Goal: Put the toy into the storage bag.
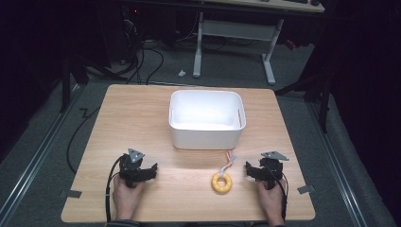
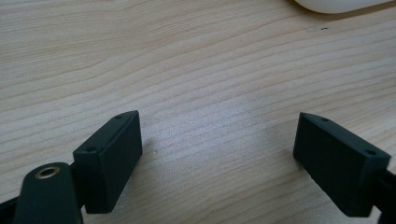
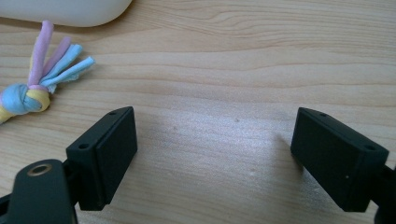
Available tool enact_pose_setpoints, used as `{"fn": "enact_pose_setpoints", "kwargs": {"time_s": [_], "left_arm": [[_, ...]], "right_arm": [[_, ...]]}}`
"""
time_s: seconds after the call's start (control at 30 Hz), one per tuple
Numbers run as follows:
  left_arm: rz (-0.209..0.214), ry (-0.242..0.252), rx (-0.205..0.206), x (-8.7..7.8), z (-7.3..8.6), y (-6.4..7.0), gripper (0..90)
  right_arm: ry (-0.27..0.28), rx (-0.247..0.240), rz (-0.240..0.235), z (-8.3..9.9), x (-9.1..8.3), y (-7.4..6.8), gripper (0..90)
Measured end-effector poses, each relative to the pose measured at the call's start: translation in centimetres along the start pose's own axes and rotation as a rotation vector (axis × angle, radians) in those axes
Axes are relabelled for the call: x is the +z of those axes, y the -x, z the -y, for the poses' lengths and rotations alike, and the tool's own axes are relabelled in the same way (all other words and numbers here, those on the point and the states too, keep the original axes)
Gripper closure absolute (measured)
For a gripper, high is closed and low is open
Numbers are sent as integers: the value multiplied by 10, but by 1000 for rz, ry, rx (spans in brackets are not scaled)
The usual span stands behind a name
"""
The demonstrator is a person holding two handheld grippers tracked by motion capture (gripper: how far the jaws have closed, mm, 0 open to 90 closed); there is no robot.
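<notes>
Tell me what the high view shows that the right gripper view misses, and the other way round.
From above you see the yellow ring of the toy, the whole white bin, both hands and the left claw. The right gripper view gives close detail instead: the toy's pink and blue tassel strands and knot, plus its own claw wide open with bare wood between. Both show the wooden table, the bin and the toy's tassel.

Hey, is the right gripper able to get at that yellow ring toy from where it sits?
Probably yes: the right gripper sits open just beside the yellow ring toy, with bare table between them.
</notes>
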State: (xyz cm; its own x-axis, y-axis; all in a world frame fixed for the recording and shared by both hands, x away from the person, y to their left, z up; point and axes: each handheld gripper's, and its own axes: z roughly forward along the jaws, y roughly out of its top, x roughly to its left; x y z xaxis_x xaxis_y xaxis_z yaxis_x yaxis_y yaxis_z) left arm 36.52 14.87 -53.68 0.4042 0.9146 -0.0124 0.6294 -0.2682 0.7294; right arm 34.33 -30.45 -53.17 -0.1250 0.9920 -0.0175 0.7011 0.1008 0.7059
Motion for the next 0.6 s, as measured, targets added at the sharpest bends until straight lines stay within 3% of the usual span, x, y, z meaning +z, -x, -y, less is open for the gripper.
{"fn": "enact_pose_setpoints", "kwargs": {"time_s": [0.6], "left_arm": [[12,-2,3,0,0,0,161]], "right_arm": [[1,0,1,0,0,-1,154]]}}
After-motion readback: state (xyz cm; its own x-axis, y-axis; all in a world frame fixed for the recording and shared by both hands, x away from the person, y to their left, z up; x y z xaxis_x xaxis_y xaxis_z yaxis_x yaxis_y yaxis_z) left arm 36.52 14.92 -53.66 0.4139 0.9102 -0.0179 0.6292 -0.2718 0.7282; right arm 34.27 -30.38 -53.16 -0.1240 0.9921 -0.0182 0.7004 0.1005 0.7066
